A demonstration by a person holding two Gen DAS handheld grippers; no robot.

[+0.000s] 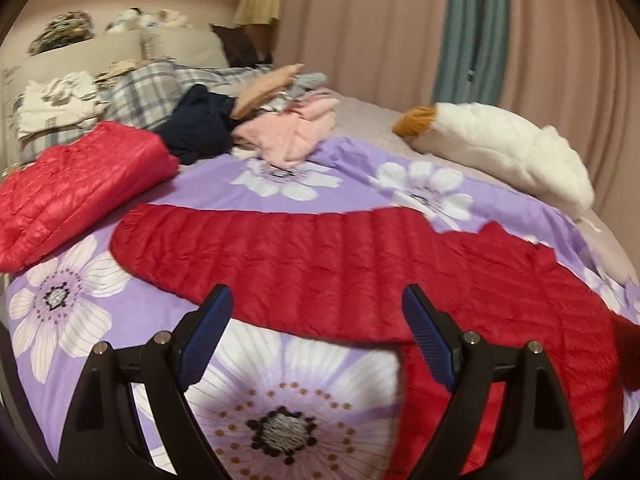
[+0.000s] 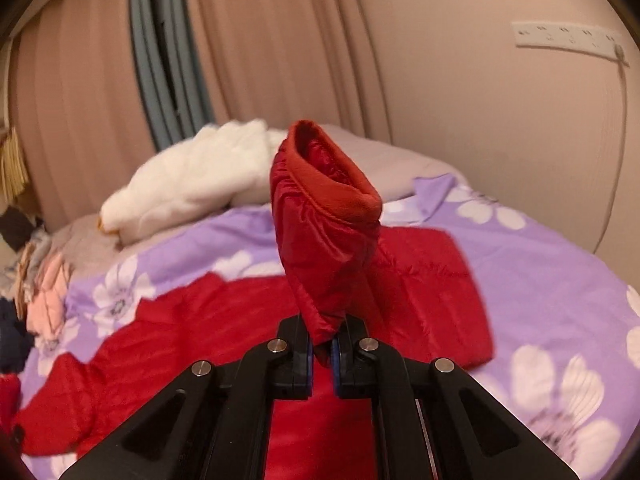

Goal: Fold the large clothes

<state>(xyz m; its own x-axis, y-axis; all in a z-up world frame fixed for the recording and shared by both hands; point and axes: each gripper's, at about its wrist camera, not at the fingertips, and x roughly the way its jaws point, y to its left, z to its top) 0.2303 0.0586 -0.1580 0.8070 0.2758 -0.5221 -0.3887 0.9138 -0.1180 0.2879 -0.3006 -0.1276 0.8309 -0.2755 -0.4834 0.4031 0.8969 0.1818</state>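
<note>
The right gripper jaws pinch the red jacket's sleeve cuff, sticking up at 12 o'clock. The left gripper jaws are wide open, holding nothing, above the bed.

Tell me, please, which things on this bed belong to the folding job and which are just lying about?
In the job:
- red quilted jacket, spread on the floral bedspread
- its sleeve cuff, pinched in the right gripper
- left gripper, open above the jacket
- folded red jacket, probably already done

Lying about:
- white plush toy
- mixed clothes pile
- plaid pillow
</note>
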